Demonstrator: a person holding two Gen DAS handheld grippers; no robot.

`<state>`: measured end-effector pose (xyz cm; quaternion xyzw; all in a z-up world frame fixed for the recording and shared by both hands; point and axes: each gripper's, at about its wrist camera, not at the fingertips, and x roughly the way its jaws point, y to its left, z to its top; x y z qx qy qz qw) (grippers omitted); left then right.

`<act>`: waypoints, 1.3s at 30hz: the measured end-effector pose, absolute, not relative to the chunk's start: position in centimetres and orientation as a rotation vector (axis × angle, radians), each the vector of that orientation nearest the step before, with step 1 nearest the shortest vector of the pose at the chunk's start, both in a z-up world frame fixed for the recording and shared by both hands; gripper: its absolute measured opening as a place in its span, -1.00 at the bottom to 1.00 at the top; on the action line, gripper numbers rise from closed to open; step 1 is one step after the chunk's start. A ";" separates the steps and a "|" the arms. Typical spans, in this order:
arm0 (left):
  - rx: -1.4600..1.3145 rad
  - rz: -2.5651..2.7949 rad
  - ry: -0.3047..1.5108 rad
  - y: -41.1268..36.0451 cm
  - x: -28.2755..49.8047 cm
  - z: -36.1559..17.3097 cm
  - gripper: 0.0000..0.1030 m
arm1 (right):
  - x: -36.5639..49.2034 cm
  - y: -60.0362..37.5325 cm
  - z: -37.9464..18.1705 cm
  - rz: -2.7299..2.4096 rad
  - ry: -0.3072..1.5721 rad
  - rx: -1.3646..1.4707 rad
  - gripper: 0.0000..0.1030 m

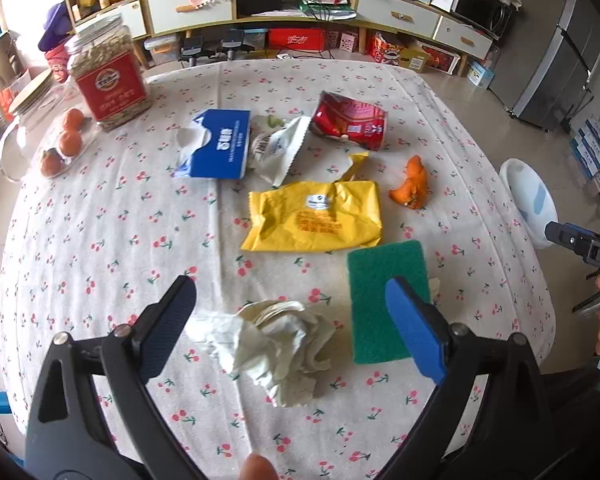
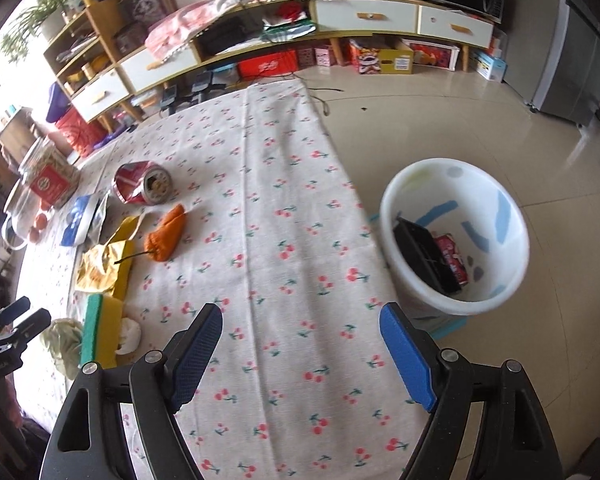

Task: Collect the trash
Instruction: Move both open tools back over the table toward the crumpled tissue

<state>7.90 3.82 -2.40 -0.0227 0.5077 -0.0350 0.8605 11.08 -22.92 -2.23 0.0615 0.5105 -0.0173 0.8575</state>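
Observation:
On the cherry-print tablecloth (image 1: 100,240) lies a crumpled white tissue (image 1: 276,344). It sits between the fingers of my open left gripper (image 1: 290,296), and the pads do not press on it. Farther off lie a yellow wrapper (image 1: 316,216), a white wrapper (image 1: 278,148), a red wrapper (image 1: 350,120) and an orange peel (image 1: 412,184). My right gripper (image 2: 300,314) stands open over bare cloth near the table's right edge, nothing between its fingers. The white bin (image 2: 500,280) on the floor to its right holds a black item and a red packet.
A green-and-yellow sponge (image 1: 388,300) lies right of the tissue. A blue tissue pack (image 1: 216,144), a seed jar (image 1: 108,76) and oranges (image 1: 70,142) in a clear tray sit at the far left. Low shelves (image 1: 260,12) stand beyond the table, a grey fridge (image 2: 580,76) at the right.

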 end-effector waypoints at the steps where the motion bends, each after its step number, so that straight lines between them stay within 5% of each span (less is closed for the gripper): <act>1: -0.057 -0.063 1.066 4.5 7.6 -2.5 0.85 | 11.1 -22.4 -2.4 -0.029 1.075 0.125 0.61; 39: -0.163 0.116 1.120 15.8 3.3 -3.9 0.85 | 12.7 -3.0 -6.0 0.241 1.167 -0.074 0.62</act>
